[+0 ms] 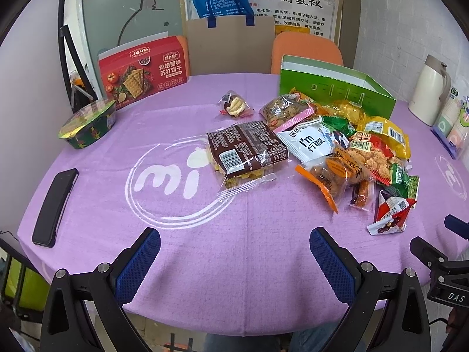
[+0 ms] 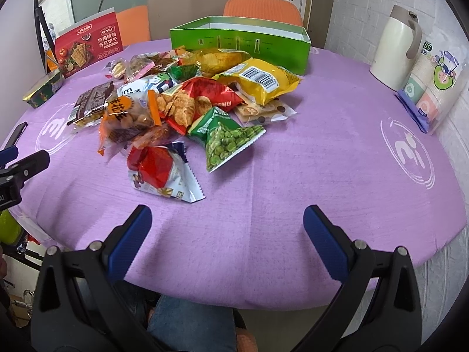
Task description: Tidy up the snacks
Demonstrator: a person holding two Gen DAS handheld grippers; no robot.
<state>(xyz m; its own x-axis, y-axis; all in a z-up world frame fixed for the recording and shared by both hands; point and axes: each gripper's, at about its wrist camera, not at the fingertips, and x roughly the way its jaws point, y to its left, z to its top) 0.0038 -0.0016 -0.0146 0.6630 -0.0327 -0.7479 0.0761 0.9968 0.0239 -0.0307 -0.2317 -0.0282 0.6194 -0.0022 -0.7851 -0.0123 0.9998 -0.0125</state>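
A heap of snack packets (image 1: 346,143) (image 2: 187,99) lies on the purple tablecloth in front of an open green box (image 1: 337,88) (image 2: 243,44). A brown packet (image 1: 246,149) sits at the heap's left, a small bun packet (image 1: 234,105) apart behind it. A green pea bag (image 2: 225,138) and a red-and-white packet (image 2: 161,173) lie nearest the right gripper. My left gripper (image 1: 234,252) stands open over bare cloth near the table's front edge. My right gripper (image 2: 227,228) is open too, empty, just short of the red-and-white packet.
A red cracker box (image 1: 143,70) and a dark lidded bowl (image 1: 88,123) stand at the back left. A black phone (image 1: 55,205) lies near the left edge. A cream jug (image 2: 395,47) and packed paper cups (image 2: 433,85) stand at the right. Orange chairs (image 1: 304,52) are behind the table.
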